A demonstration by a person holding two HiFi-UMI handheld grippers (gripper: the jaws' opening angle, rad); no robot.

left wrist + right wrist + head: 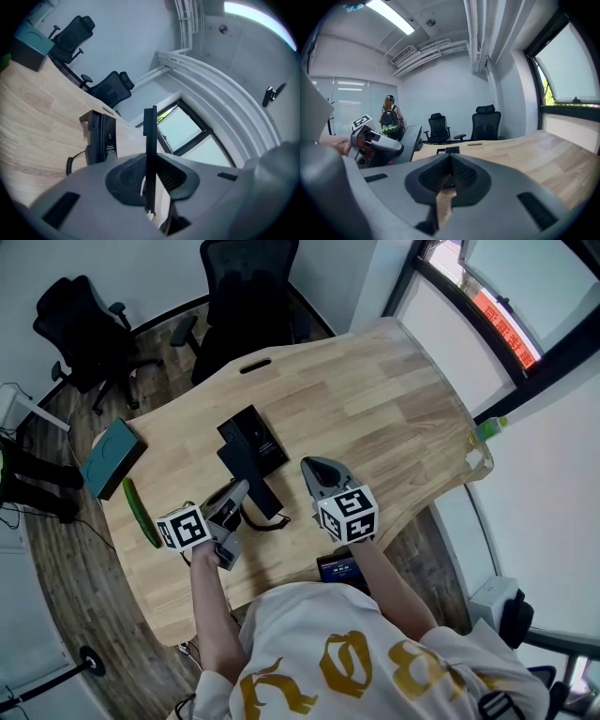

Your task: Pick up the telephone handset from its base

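The left hand-held gripper point(150, 177) pinches the handset point(150, 133), its base point(101, 137) ahead-left of it, while the right hand-held gripper point(449, 161) is closed on nothing.

1 handset point(263, 493), 1 base point(253, 437), 2 chairs point(80, 320) point(246, 296), prob. 1 bottle point(489, 429).

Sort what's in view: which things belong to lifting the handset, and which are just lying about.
Job: handset, held in the left gripper; phone base; coiled cord.

Lying about: teal box; long green thing; green bottle; office chairs.
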